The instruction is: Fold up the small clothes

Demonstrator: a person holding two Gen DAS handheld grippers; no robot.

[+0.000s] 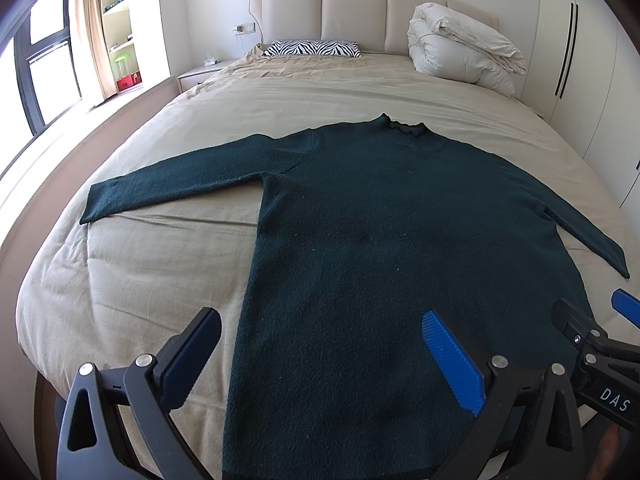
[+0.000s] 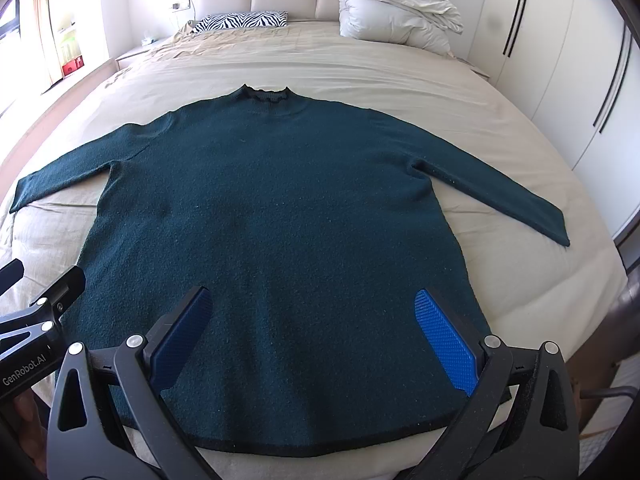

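Note:
A dark green sweater (image 1: 360, 240) lies flat on the beige bed, collar toward the headboard, both sleeves spread outward. It also shows in the right wrist view (image 2: 280, 220). My left gripper (image 1: 320, 328) is open and empty, held above the sweater's lower left part near the hem. My right gripper (image 2: 312, 308) is open and empty, above the middle of the lower hem. The right gripper's tips (image 1: 592, 316) show at the right edge of the left wrist view. The left gripper's tips (image 2: 44, 280) show at the left edge of the right wrist view.
The bed (image 1: 160, 272) has a beige cover. A zebra-striped pillow (image 1: 312, 49) and a folded white duvet (image 1: 464, 48) lie by the headboard. White wardrobes (image 2: 560, 60) stand on the right. A window and curtain (image 1: 88, 32) are on the left.

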